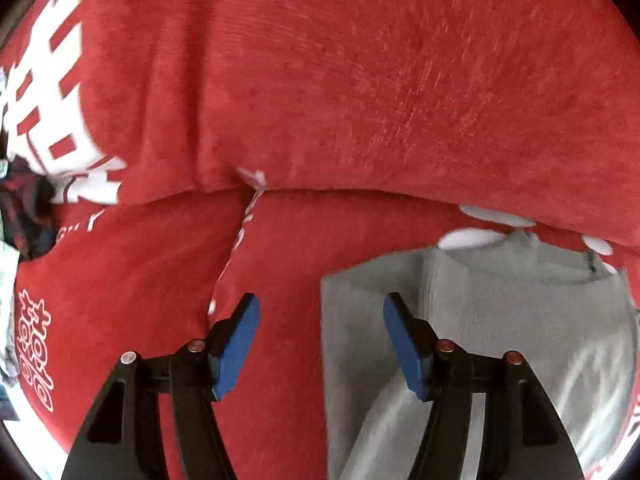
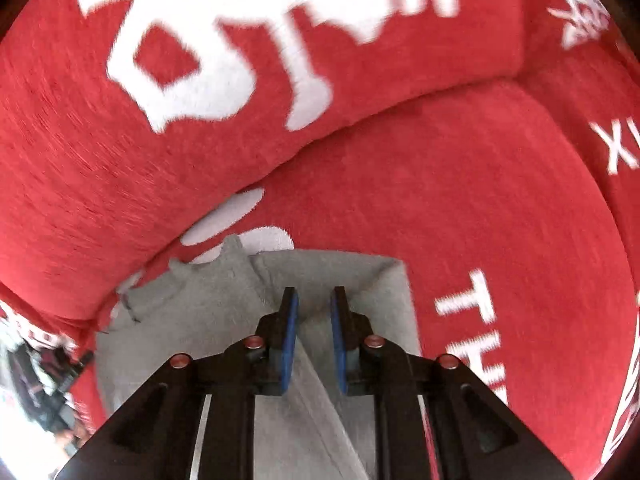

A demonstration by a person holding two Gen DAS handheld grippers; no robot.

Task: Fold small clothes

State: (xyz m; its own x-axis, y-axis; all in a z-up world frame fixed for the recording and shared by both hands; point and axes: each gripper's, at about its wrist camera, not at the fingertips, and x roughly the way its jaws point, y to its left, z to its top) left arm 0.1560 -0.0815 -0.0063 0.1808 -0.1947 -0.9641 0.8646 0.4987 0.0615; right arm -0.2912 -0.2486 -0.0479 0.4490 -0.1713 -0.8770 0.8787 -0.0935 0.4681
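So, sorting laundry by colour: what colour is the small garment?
Plain light grey garment, clearest in the right wrist view.

Left gripper point(image 1: 321, 312): 2 black plastic fingers, each faced on its inner side with a flat blue pad point(image 1: 236, 346) of rectangular outline. Each finger hangs from a pair of black linkage bars; the outer bar has a triangular cut-out. 4 round pivot screws cap the linkage joints, the outermost on the left silvery, the other 3 reddish.

Right gripper point(image 2: 314, 304): same build, with black fingers, blue pads point(image 2: 291, 340) and 4 reddish round pivot screws. A narrow pale strip runs along the inner edge of each outer bar.
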